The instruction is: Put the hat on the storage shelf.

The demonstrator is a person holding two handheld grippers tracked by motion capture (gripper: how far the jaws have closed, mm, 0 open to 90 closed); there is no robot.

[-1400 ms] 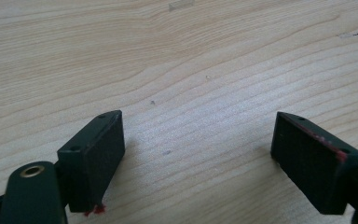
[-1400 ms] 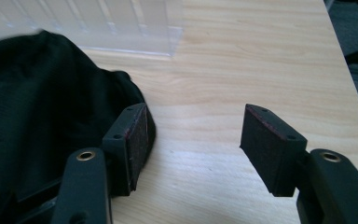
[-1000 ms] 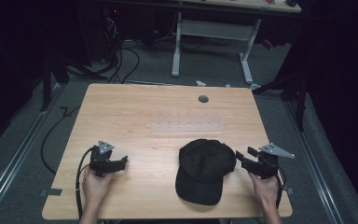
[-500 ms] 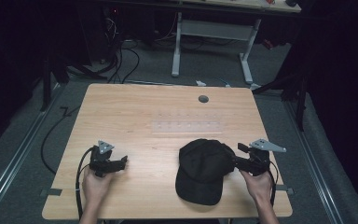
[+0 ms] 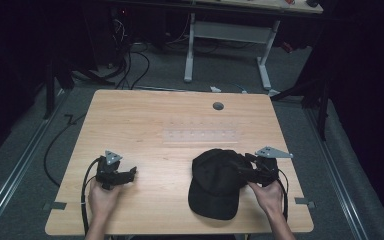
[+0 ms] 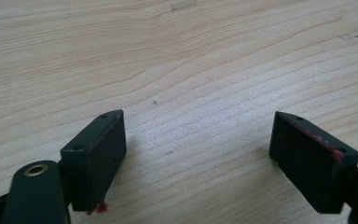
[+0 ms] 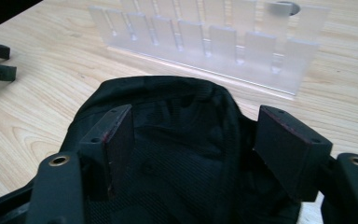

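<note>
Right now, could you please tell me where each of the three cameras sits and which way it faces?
High view: fixed above the person's side, facing forward and down on the light wooden table; both hands with the left claw and right claw.
Left gripper view: rides the left claw, facing bare tabletop between its open jaws.
Right gripper view: rides the right claw, its jaws just opening around the black fabric baseball cap; clear slotted plastic rack beyond.
Shared: high and right gripper views show cap and rack.
</note>
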